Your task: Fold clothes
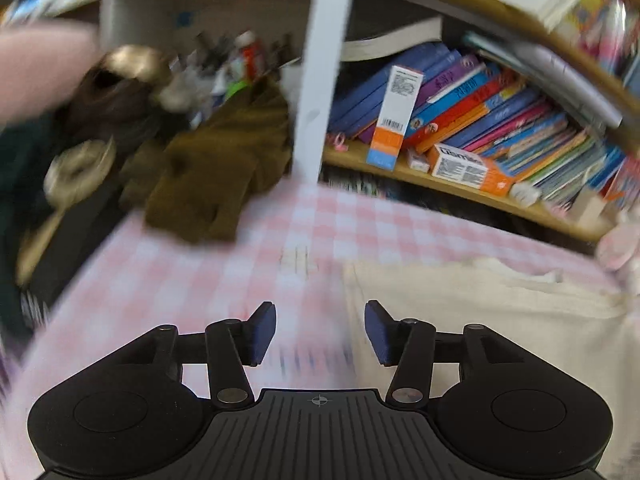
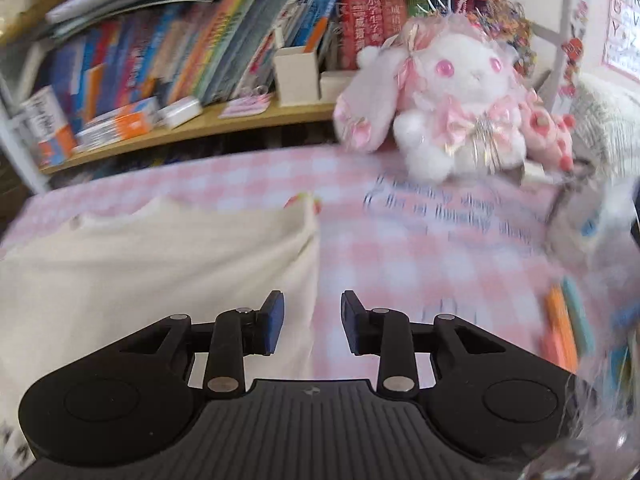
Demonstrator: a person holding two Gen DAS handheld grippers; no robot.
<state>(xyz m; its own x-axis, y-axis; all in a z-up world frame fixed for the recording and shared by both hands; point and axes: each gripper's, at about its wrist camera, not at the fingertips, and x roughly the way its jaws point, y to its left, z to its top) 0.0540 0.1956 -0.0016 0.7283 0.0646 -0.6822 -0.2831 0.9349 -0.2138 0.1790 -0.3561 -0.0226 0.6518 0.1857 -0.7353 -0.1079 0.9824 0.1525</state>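
Note:
A cream garment [image 1: 480, 320] lies flat on the pink checked tablecloth [image 1: 200, 272]. In the left wrist view it fills the lower right, and my left gripper [image 1: 320, 332] hangs open above the cloth just left of its edge, nothing between the blue pads. In the right wrist view the cream garment [image 2: 152, 264] covers the left half of the tablecloth [image 2: 420, 264]. My right gripper [image 2: 312, 320] is open over the garment's right edge, and its pads hold nothing.
A brown garment [image 1: 216, 168] lies at the table's far left corner beside a white post [image 1: 324, 72]. Shelves of books [image 1: 500, 120] run behind the table. A pink and white plush rabbit [image 2: 452, 108] sits at the far right, with orange and teal pens [image 2: 568, 328] nearby.

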